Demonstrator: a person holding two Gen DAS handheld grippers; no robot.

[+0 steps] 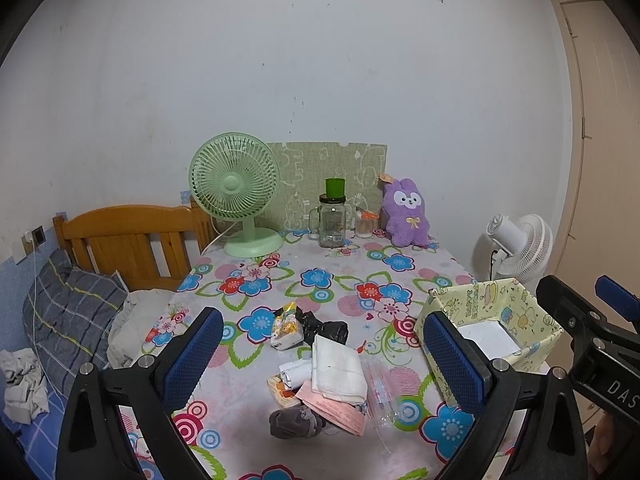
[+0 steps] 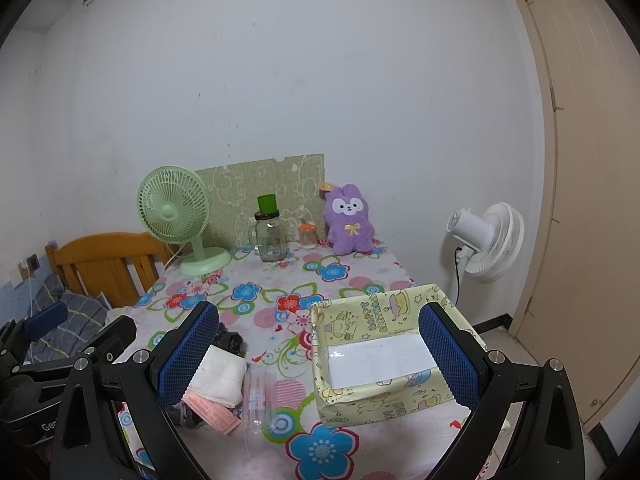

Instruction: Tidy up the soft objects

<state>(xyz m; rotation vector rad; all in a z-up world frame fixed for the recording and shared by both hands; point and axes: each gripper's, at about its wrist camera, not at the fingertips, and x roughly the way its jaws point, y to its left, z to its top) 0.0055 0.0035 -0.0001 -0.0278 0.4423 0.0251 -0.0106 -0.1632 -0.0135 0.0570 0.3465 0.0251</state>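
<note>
With both grippers, left and right, wide open and empty, I'd drop the left fingers squarely over the cloth atop the bench pile, probably towelling, then carry it to the box.

Two wrist cameras look from the table's near edge toward the far wall.

The left wrist view sits over the near edge of the table, centred on the pile, box at its right. The right wrist view stands further right, above the yellow box. Both share the green fan, purple plush and far edge.
</note>
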